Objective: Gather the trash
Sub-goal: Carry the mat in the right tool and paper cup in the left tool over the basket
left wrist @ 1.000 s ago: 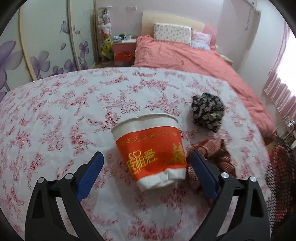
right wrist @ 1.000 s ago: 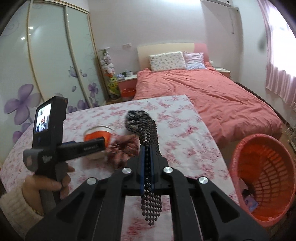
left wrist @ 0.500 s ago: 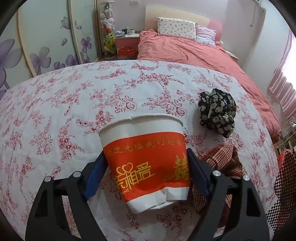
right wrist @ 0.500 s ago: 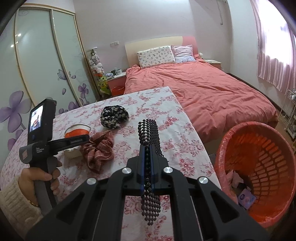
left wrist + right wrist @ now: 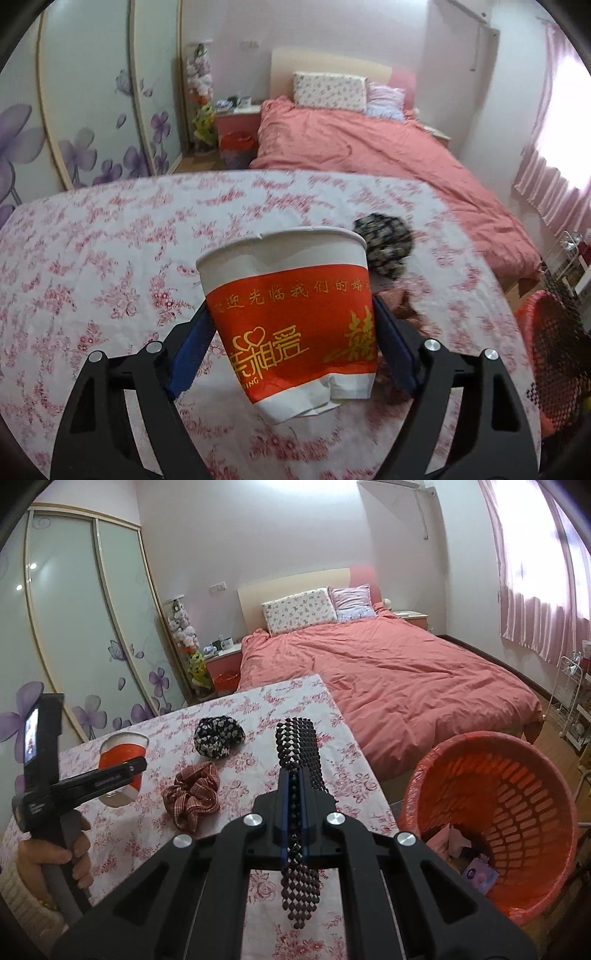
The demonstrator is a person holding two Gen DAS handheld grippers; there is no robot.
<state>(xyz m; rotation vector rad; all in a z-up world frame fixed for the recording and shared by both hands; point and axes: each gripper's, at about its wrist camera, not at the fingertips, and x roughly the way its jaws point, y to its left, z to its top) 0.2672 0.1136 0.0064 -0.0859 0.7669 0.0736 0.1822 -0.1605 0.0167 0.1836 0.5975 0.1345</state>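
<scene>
Two grippers (image 5: pixel 291 347) (image 5: pixel 293 797), both loaded

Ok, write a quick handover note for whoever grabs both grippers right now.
Left gripper: shut on the paper cup, lifted off the table.
Right gripper: shut on a black beaded strip.
Red basket stands on the floor right of the table, some trash inside.
Two scrunchies, checked and black floral, lie on the table.
Left: drop both held items in the basket.
</scene>
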